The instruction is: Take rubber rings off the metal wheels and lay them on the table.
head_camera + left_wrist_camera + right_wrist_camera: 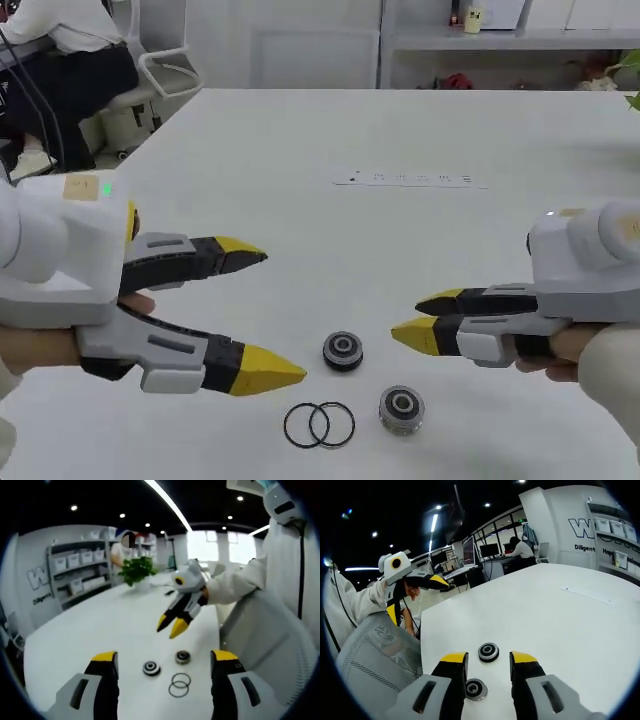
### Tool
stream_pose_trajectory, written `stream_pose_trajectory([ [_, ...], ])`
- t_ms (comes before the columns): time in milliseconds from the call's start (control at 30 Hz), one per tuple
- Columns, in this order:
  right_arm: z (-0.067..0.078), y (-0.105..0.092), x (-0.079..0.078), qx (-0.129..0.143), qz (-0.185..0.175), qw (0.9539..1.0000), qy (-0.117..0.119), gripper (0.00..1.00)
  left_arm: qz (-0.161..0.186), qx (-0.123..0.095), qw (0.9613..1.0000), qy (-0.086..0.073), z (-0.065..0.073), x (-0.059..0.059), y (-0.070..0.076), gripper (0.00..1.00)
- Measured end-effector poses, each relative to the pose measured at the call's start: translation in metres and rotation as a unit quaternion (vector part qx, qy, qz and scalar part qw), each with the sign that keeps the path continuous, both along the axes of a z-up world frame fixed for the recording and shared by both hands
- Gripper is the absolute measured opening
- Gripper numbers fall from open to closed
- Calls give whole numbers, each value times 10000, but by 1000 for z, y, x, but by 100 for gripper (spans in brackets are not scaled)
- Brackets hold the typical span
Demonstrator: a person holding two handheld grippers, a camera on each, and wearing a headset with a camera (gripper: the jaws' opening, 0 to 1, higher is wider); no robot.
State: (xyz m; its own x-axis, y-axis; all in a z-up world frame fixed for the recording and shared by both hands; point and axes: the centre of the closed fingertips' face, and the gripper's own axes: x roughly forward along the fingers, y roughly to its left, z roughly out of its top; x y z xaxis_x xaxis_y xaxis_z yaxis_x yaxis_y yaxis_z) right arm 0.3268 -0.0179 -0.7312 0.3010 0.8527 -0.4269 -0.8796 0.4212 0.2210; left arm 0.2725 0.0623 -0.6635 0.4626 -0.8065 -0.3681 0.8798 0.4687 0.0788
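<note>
The metal wheel (477, 690) nearest the right hand-held gripper (488, 657) was partly hidden behind its jaw. Print on the strip (410, 180) beyond was unreadably small.

Even, bright overhead lighting; strip light (167, 505) toward 12 o'clock. The white counter (420, 240) shows soft, faint shadows. Gripper views bend strongly at their edges.

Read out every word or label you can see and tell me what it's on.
"Diligent": blue lettering on the white wall, right gripper view, below a large cut-off "W".
Print on the flat white strip on the white table: too small to read.
</note>
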Motion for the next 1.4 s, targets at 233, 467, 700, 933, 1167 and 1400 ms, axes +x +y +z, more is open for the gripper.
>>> stream_pose_trajectory([
  [233,1,2,1,23,2,10000,-52,31,-252,170,9993,-235,9,16,-19,71],
  [467,3,-4,7,110,-150,9998,-53,30,-377,125,9987,-333,8,40,-35,65],
  [700,1,-6,11,176,-182,9997,-21,30,-525,207,9978,-353,-8,54,-42,58],
  [933,-5,-7,14,176,-158,9997,-4,30,-548,328,9977,-238,-33,59,-41,47],
  [1167,-14,0,11,103,47,9999,-59,28,-485,438,9979,-33,-63,61,-40,41],
  [1400,-26,3,10,67,164,9998,62,28,-384,588,9974,181,-89,62,-35,34],
])
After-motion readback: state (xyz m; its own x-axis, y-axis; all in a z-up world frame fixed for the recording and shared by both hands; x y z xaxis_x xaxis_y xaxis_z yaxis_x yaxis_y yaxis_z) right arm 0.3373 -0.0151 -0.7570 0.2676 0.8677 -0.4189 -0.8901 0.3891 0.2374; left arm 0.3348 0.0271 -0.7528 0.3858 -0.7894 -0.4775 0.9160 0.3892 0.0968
